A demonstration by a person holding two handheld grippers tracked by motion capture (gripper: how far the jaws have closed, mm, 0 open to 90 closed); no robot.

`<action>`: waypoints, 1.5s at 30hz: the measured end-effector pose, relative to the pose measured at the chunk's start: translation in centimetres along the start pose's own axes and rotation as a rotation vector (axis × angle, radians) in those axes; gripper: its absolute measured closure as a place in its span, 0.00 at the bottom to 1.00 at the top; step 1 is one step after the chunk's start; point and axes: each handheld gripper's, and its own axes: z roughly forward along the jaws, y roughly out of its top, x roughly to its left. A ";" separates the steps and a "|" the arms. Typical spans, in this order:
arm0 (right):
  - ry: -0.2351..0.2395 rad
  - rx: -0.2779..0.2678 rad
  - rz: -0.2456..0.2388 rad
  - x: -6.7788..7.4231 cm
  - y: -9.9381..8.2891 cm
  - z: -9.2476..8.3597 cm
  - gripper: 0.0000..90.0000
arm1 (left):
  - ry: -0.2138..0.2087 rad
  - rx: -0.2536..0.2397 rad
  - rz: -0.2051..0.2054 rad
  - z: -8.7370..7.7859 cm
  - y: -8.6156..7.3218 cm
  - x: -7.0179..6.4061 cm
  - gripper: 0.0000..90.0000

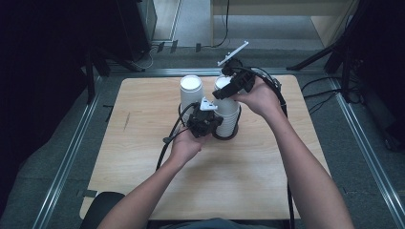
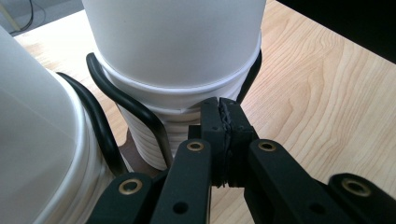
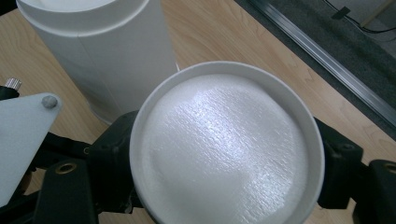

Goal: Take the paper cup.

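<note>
Two tall stacks of white foam cups stand upside down in a black wire holder (image 1: 224, 137) at the middle of the wooden table (image 1: 143, 119). The left stack (image 1: 191, 83) stands free. My right gripper (image 1: 229, 89) comes from above onto the right stack (image 1: 229, 117). Its jaws sit on both sides of the top cup (image 3: 224, 144) and press its wall. My left gripper (image 1: 216, 119) is shut, and its tips (image 2: 219, 103) rest against the cup rims low on the right stack (image 2: 177, 46), beside a holder wire (image 2: 135, 107).
The left stack (image 3: 98, 51) stands close beside the held cup. The left gripper's grey plate (image 3: 23, 135) is just below it. A metal floor rail (image 3: 322, 51) runs past the table's far edge. Cables trail from both grippers across the table.
</note>
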 end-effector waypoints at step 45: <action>0.008 0.030 -0.043 -0.1 0.5 -0.1 0.27 | 0.004 0.004 0.015 0.0 0.0 0.1 0.98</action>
